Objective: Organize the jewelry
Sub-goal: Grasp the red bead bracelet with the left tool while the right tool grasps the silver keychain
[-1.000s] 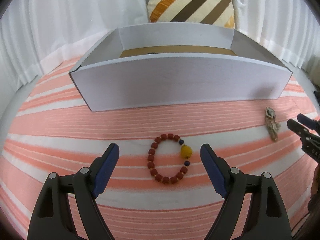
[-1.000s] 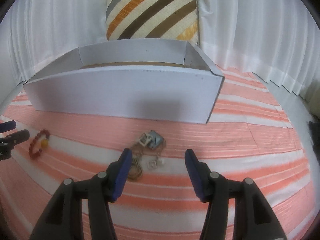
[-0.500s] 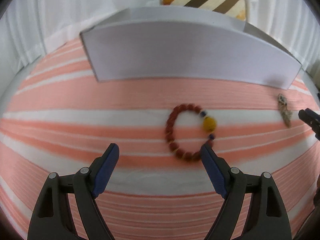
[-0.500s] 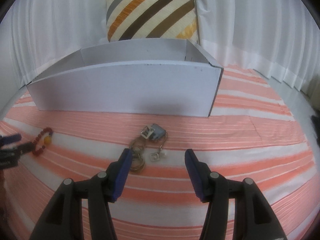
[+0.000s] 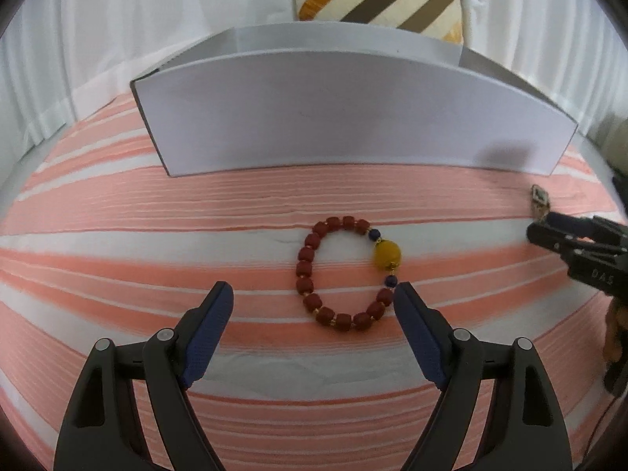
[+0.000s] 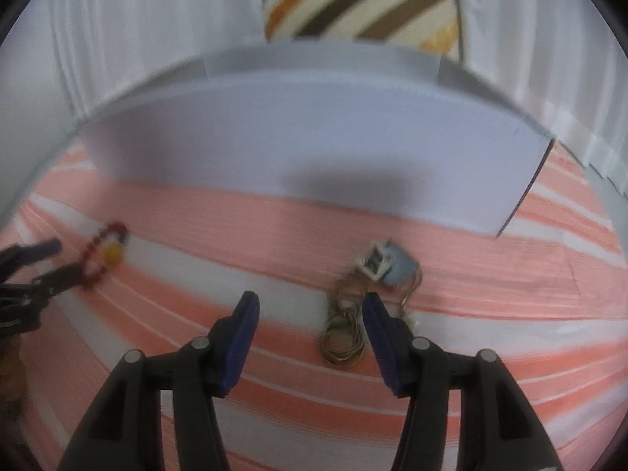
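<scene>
Striped cloth (image 5: 117,259) bears bracelet (image 5: 347,274) and chain (image 6: 345,333) before box (image 5: 353,117); left gripper (image 5: 314,306), right gripper (image 6: 310,314) both spread, empty; we risk snagging cloth or dropping slack chain

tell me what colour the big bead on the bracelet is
Yellow. The big bead sits among dark red beads on the bracelet, clearest in the left wrist view.
</scene>
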Action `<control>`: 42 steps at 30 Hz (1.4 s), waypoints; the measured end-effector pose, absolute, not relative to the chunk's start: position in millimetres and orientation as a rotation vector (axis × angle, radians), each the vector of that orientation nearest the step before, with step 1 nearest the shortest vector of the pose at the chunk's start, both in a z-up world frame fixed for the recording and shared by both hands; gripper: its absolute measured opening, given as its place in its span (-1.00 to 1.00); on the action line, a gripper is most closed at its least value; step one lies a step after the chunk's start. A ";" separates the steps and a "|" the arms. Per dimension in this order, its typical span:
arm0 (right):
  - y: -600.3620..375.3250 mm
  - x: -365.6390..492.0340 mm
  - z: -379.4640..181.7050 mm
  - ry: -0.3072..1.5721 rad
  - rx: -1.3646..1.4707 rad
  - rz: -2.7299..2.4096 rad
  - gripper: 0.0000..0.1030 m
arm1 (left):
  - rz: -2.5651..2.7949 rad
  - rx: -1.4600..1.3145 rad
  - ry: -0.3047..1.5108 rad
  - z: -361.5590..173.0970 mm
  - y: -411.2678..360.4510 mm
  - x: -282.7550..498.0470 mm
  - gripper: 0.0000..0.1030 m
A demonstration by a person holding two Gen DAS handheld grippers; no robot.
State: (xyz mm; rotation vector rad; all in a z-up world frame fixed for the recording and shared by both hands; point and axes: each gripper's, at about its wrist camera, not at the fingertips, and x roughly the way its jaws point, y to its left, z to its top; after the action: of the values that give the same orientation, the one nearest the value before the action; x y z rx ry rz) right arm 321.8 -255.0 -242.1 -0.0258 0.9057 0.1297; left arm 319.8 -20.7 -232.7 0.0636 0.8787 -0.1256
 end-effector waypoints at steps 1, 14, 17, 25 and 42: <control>-255.3 322.6 -242.5 0.913 -0.027 0.117 -0.06 | -0.117 0.056 0.890 -235.0 -20.5 322.2 0.65; -260.2 275.9 -240.6 0.891 -0.047 0.115 -0.65 | -0.173 -0.018 0.894 -229.7 -8.1 319.5 0.65; -258.2 267.5 -241.0 0.890 -0.039 0.118 -0.65 | -0.205 -0.003 0.876 -224.4 -15.5 314.3 0.64; -260.0 257.6 -239.9 0.884 -0.023 0.120 -0.65 | -0.223 0.078 0.899 -232.7 -51.3 325.3 0.27; -262.1 233.5 -236.8 0.887 -0.008 0.153 -0.71 | -0.243 0.068 0.925 -237.1 -49.0 287.9 -0.72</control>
State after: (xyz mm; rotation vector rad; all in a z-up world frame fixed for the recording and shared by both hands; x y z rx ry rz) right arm 233.5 -262.1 -236.8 -0.0081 0.8871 0.1530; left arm 287.9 -49.0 -237.1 0.0678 0.9249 -0.2434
